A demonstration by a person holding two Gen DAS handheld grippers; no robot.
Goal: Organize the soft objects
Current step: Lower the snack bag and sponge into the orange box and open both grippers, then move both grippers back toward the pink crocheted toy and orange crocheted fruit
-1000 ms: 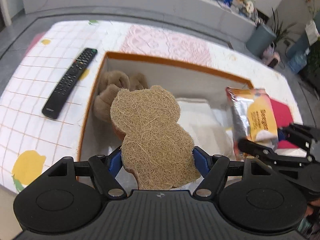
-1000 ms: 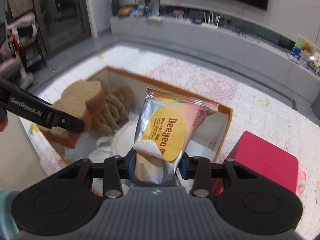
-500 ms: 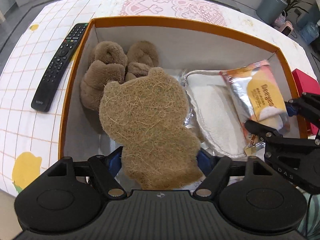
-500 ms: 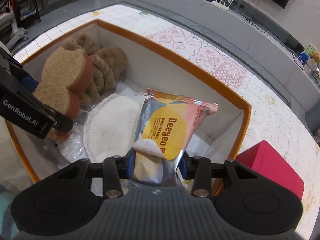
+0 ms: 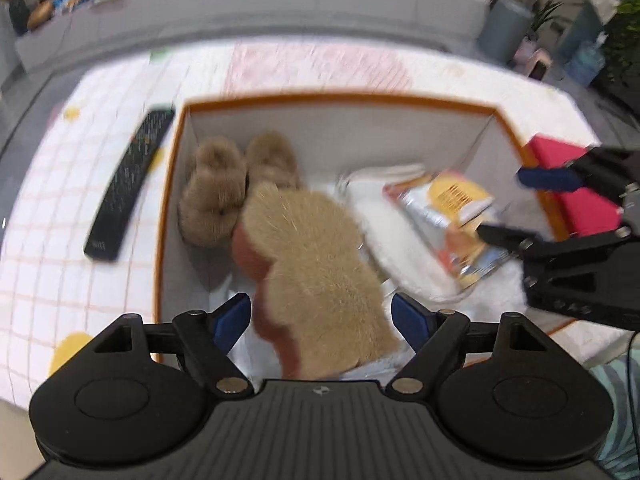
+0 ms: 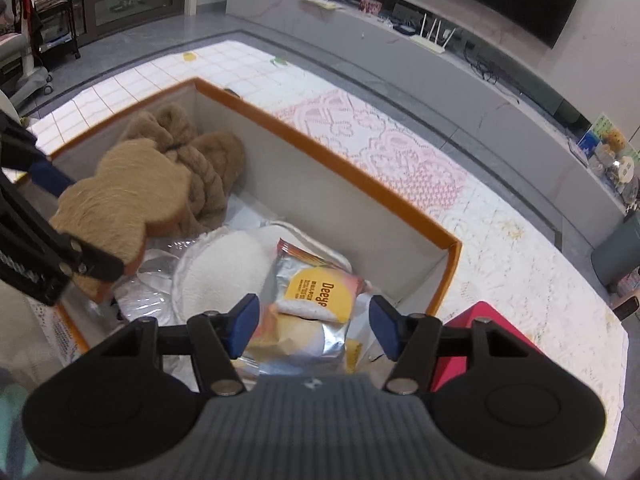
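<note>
Sitting at the far left of the left wrist view, on the bench, is the remote, outside the orange-rimmed box. Moving right, the fluffy slippers are filling the box's upper left corner. Next, the bear-shaped sponge is hanging low in the frame between the left gripper tips; the blue fingers are spread wide, clear of both its sides, so it is looking released and dropping in. It should be handling as light, springy and scratchy-faced, best pinched across its narrow waist. Further right, the white pad is lying mid-box with the snack packet resting on its edge. That foil is likely slick and crinkly, best taken by the sealed end. The right gripper is hovering over it, fingers wide apart, holding nothing. The red box is sitting at lower right.
</note>
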